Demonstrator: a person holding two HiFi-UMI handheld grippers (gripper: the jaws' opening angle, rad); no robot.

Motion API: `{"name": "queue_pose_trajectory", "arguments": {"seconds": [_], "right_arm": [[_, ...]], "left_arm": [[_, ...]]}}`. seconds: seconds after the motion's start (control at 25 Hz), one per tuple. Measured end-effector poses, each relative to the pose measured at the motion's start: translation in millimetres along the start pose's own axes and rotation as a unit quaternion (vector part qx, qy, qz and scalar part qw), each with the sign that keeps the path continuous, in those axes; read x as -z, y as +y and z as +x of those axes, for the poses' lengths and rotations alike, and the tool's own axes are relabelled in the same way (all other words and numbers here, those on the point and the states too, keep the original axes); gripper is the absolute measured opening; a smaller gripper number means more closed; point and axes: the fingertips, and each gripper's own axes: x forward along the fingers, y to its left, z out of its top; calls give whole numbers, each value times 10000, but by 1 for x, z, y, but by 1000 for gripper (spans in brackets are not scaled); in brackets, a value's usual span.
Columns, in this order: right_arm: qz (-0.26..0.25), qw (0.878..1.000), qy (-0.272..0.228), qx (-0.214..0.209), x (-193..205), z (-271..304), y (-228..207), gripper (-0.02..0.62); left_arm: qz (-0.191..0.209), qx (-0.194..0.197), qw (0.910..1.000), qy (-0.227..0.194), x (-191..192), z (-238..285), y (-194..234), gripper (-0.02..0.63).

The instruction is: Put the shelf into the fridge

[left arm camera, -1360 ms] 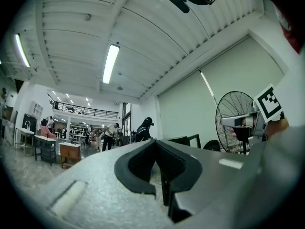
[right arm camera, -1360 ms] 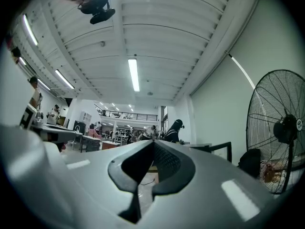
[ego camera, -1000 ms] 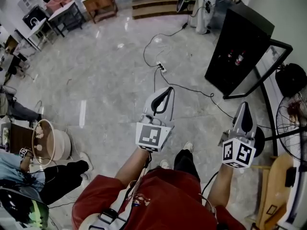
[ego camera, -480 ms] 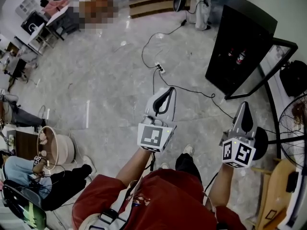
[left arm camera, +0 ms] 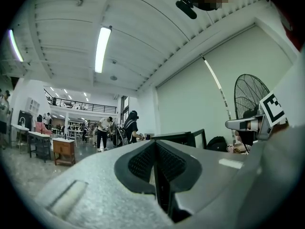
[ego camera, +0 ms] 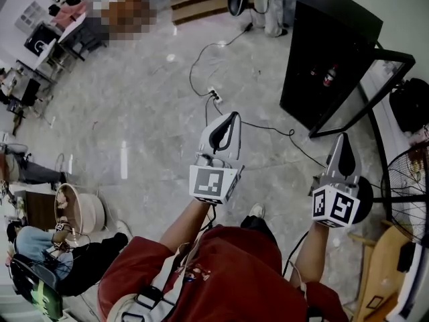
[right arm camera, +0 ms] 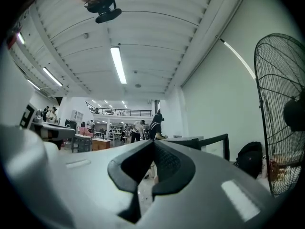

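Your left gripper is held out level ahead of your body. Its jaws are pressed together with nothing between them. Your right gripper sits beside it at about the same reach, jaws likewise closed on nothing. Both point roughly toward the black fridge, which stands ahead and to the right. This reads as an empty-handed transit posture, with the jaws kept closed so nothing snags.

The shelf appears in no view. It is not in either gripper and not on the visible floor, so the task is judged not yet begun. Locate the shelf first.

The glass fridge door stands swung open toward you, and bottles show inside. The cabinet is therefore judged ready to receive the shelf.

Surface and room, left to right:

- A seated person occupies the lower left, with a pale tub just beside.
- A bench stands far off at the upper left.
- The floor is grey, polished and marbled.
- A power strip lies on the floor ahead. Its cable trails toward the fridge across your likely path — treat it as a trip hazard.
- A standing fan sits close at your right, so keep the right gripper clear of its cage.
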Motion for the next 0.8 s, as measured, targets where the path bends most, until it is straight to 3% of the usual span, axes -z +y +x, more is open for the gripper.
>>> {"name": "queue_pose_trajectory", "arguments": {"seconds": [0.36,0.8], "right_arm": [[-109,9999,11,123,9,32,-39,-6],[-480,9985,78,249,27,98,-23,-5]], "left_arm": [[80,102,9999,-102,1,53,-25,5],[-35,237,9993,-275,20,114,17,5]]}}
